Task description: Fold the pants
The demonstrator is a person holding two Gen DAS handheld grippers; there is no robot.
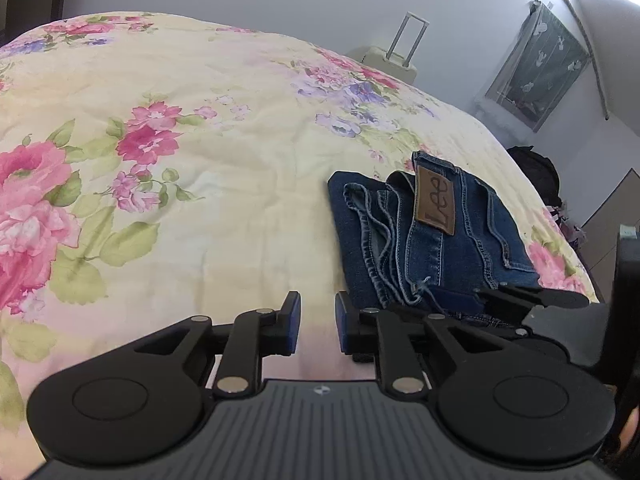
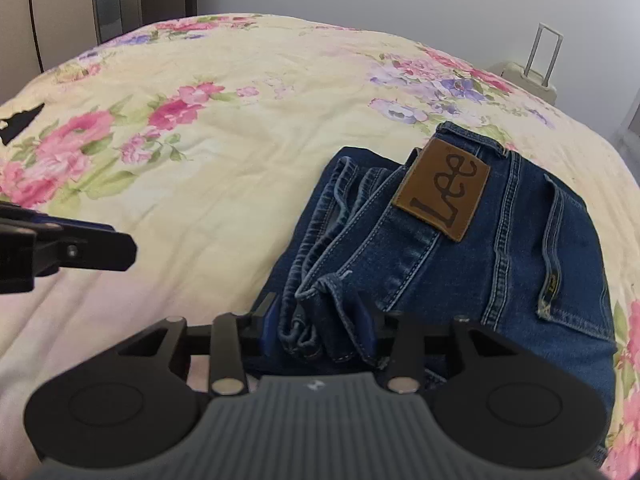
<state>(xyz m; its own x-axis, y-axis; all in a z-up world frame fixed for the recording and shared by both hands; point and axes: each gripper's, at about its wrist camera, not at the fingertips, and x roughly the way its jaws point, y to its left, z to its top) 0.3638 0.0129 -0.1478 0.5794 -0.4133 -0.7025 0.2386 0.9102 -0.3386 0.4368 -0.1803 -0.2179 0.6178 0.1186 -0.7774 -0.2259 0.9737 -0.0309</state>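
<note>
A bed covered by a cream quilt (image 1: pixel 224 184) printed with pink and purple flowers fills most of both views, its surface lightly creased. A pale grey wall runs behind it.

The folded jeans (image 2: pixel 460 264) lie on the quilt, in the lower right of the right wrist view and at the right centre of the left wrist view (image 1: pixel 436 236). They form a compact dark blue bundle with the waistband turned up, several layers of hem and seam stacked along the left edge. A brown leather label (image 2: pixel 442 190) sits on top, tilted, in the upper part of the bundle.

The right gripper (image 2: pixel 320 326) is at the bottom centre of its own view, pointing down at the near edge of the jeans. Its fingers are spread partway, and the bunched denim folds lie between them; the left pad (image 2: pixel 269 312) is just beside the cloth, and whether either pad presses on it I cannot tell.

The left gripper (image 1: pixel 318 320) is at the bottom centre of its view, over bare quilt just left of the jeans. Its blue pads (image 1: pixel 295 316) stand a narrow gap apart with nothing between them. In the right wrist view it enters from the left edge.

A cream suitcase (image 1: pixel 394 58) with a raised handle stands beyond the bed at the upper right.
</note>
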